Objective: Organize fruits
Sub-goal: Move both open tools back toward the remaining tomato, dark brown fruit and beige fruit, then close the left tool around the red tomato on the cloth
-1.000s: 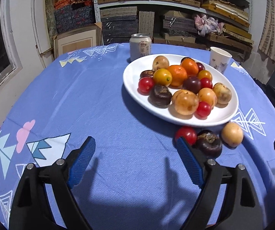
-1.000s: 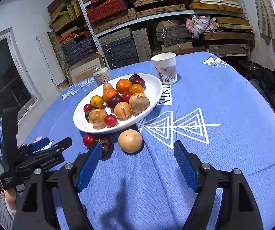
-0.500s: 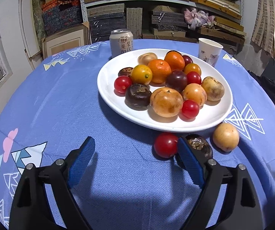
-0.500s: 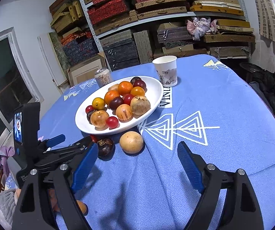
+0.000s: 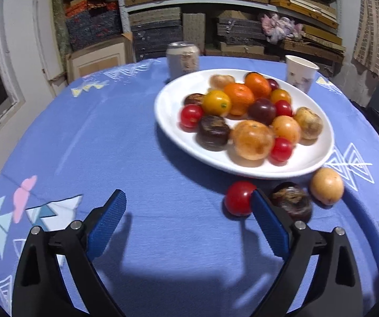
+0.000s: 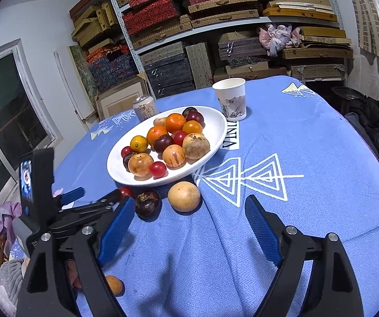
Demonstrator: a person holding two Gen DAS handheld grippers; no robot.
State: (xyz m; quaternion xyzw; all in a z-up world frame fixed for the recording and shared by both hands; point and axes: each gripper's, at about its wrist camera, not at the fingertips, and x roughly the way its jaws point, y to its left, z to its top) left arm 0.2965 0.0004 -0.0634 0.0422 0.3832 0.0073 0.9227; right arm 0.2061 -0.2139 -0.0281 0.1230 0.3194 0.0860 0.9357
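A white oval plate (image 5: 318, 158) (image 6: 216, 129) holds several fruits: oranges, red tomatoes, dark plums, tan fruits. On the blue cloth in front of it lie a red tomato (image 5: 238, 197) (image 6: 125, 191), a dark brown fruit (image 5: 291, 204) (image 6: 147, 203) and a yellow-tan fruit (image 5: 326, 189) (image 6: 184, 196). My left gripper (image 5: 188, 216) is open and empty, its right finger (image 5: 268, 224) just beside the tomato; it also shows in the right wrist view (image 6: 91, 198). My right gripper (image 6: 188, 219) is open and empty, just short of the tan fruit.
A drink can (image 5: 183, 57) (image 6: 145, 108) and a paper cup (image 5: 301, 73) (image 6: 231, 98) stand behind the plate. A small orange fruit (image 6: 113, 284) lies near the table's edge by my right gripper. Shelves of boxes fill the back wall.
My left gripper has shifted left and drawn back a little from the plate; the view is blurred by motion. My right gripper has moved slightly closer to the tan fruit. Both stay open.
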